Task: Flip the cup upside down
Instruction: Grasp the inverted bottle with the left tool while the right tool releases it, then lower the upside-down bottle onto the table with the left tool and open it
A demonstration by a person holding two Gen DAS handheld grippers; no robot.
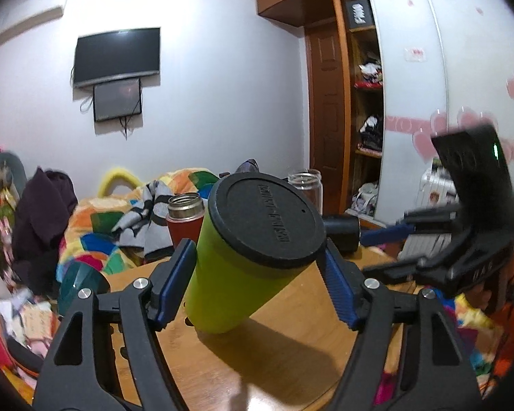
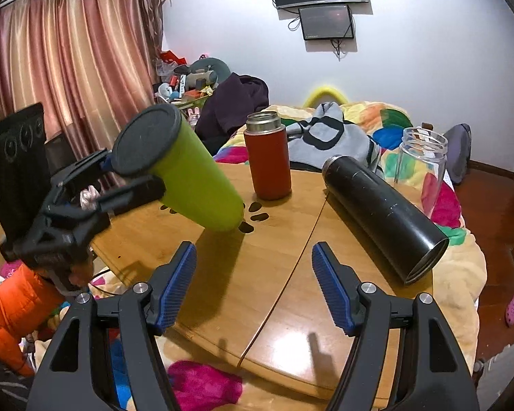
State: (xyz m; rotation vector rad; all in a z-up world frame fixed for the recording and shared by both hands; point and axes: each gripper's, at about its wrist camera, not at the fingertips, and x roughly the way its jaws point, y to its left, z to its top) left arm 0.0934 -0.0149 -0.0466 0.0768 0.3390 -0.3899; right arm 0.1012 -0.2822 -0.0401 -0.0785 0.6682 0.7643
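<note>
Presently the green cup (image 1: pixel 233 270) is clamped between the blue pads (image 1: pixel 174 281) of the left gripper (image 1: pixel 257 277), tilted, black base end (image 1: pixel 267 219) raised toward the camera, far end low over the wooden table (image 1: pixel 291 359). The right gripper (image 2: pixel 253 287) is held spread and empty; ahead of it a black flask (image 2: pixel 383 219) is seen lying, a red flask (image 2: pixel 269 161) upright beyond.

The left camera sits very close to the green cup (image 1: pixel 243 260), filling the frame's middle. The right camera looks from farther back over the worktop (image 2: pixel 257 274). Both see the cup and red bottle (image 2: pixel 269 161).
</note>
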